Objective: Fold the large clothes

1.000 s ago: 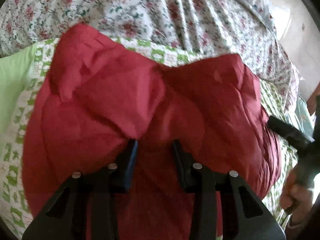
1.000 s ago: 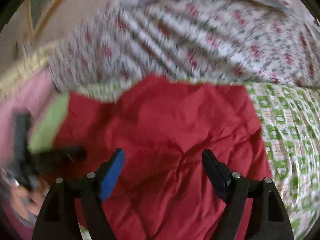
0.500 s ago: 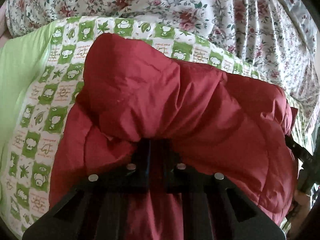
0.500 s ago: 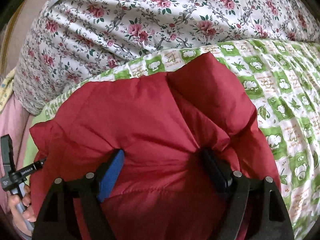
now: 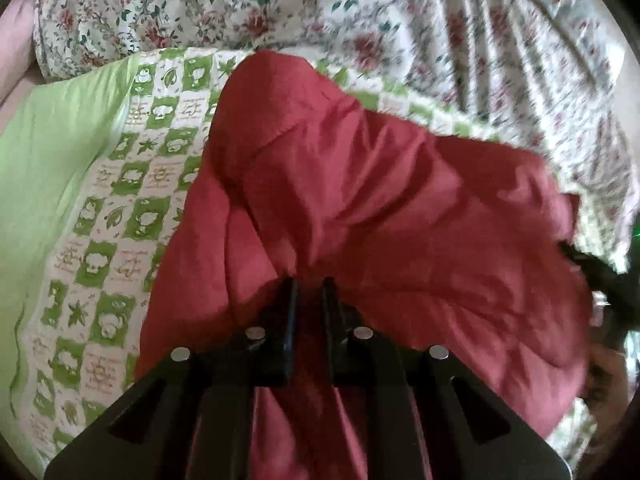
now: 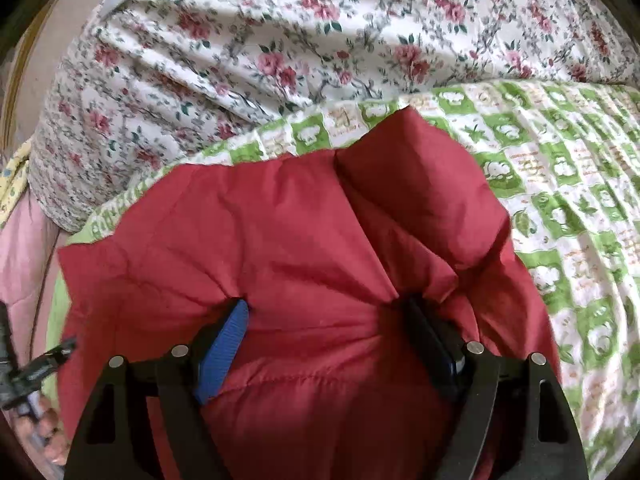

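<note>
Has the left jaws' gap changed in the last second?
Yes. The left gripper was open a second ago; now its jaws are nearly shut, pinching the red jacket.

No legible text or labels

The red quilted jacket (image 6: 304, 248) is puffy cloth with a slight sheen and stitched seams. Under it, the green checked blanket (image 5: 100, 240) and floral sheet (image 6: 280, 40) are matt printed cloth. The right gripper (image 6: 326, 328) is matt black plastic with a ribbed blue pad (image 6: 224, 352) and shiny metal pins.
</note>
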Motion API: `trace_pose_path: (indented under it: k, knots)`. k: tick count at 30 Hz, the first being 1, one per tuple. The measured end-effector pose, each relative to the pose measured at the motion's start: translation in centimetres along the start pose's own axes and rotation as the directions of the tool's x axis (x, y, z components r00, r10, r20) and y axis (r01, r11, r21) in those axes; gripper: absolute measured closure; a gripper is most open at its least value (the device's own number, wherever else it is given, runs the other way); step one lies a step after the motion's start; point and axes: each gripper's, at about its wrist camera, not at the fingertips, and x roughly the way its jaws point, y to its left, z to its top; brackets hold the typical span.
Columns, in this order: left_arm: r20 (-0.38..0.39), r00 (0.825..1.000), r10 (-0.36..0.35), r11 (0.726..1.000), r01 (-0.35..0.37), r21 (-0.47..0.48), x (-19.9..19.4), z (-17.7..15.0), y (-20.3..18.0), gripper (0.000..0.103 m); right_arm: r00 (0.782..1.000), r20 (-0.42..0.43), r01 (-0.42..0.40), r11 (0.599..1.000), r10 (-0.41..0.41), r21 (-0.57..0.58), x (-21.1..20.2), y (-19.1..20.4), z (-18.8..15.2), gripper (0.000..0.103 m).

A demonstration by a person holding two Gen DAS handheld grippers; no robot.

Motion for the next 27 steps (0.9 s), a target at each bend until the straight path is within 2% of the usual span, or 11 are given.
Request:
trace_pose_path:
  k: [5, 8, 11, 13, 23, 27]
  knots:
    - [-0.01, 1.0, -0.002, 1.0, 0.002, -0.02, 0.4, 0.2, 0.5, 0.093, 0.998, 0.061, -0.016, 1.0, 0.017, -0.003, -5.6, 0.1, -1.8, 0.021]
    - [0.003, 0.999, -0.044, 0.998, 0.044, -0.046, -1.0, -0.2, 1.0, 0.093, 0.997, 0.075, -0.016, 1.0, 0.016, -0.001, -8.6, -0.7, -3.1, 0.021]
    - [0.022, 0.996, -0.087, 0.994, 0.088, -0.067, -2.3, -0.7, 1.3, 0.086, 0.997, 0.075, -0.028, 0.999, 0.027, 0.019, -10.7, -2.1, -4.1, 0.021]
    - [0.049, 0.993, -0.11, 0.991, 0.113, -0.075, -3.5, -1.2, 1.6, 0.076, 0.997, 0.071, -0.03, 0.999, 0.028, 0.026, -11.7, -2.8, -4.7, 0.021]
    - [0.099, 0.988, -0.118, 0.989, 0.126, -0.073, -6.6, -3.2, 1.7, 0.049, 0.999, 0.038, 0.001, 0.999, -0.003, 0.053, -13.0, -5.8, -6.9, 0.021]
    - [0.118, 0.986, -0.12, 0.985, 0.133, -0.108, -7.5, -4.1, 2.8, 0.028, 1.0, 0.024, -0.003, 0.997, 0.001, 0.078, -12.9, -6.7, -7.2, 0.021]
